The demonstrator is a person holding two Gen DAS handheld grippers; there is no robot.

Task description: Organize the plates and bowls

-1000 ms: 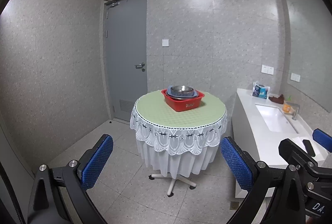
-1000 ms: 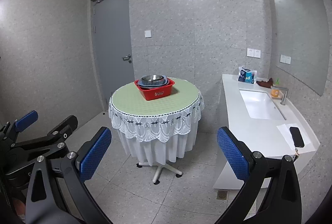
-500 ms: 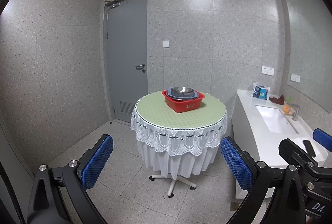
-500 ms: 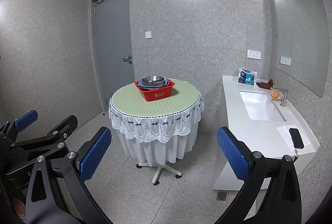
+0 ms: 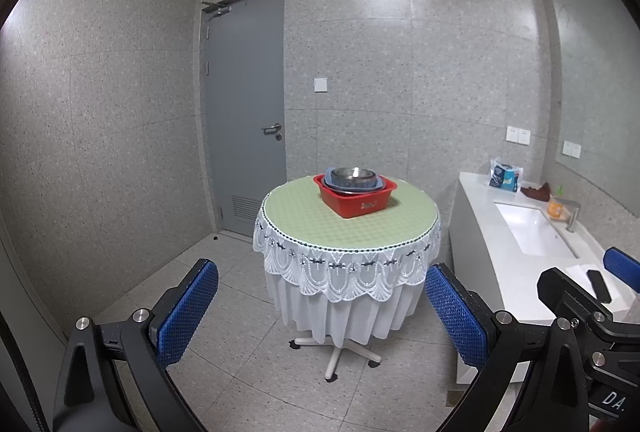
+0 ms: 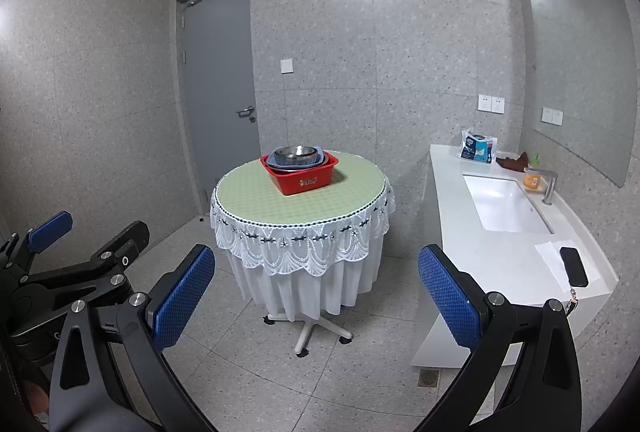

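Left wrist view: metal bowl [image 5: 353, 174] and blue plates [image 5: 352, 183] sit stacked in red basin [image 5: 356, 198] on round surface [image 5: 312, 220]. Left gripper [image 5: 320, 316] and right gripper [image 6: 316, 300] gape wide, empty, well apart from it. Stage indeterminate: stack awaiting sorting, or already gathered.

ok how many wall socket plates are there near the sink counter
4 show: one pair on the back wall above the counter's far end, another pair on the side wall beside the mirror. Others may lie outside the view.
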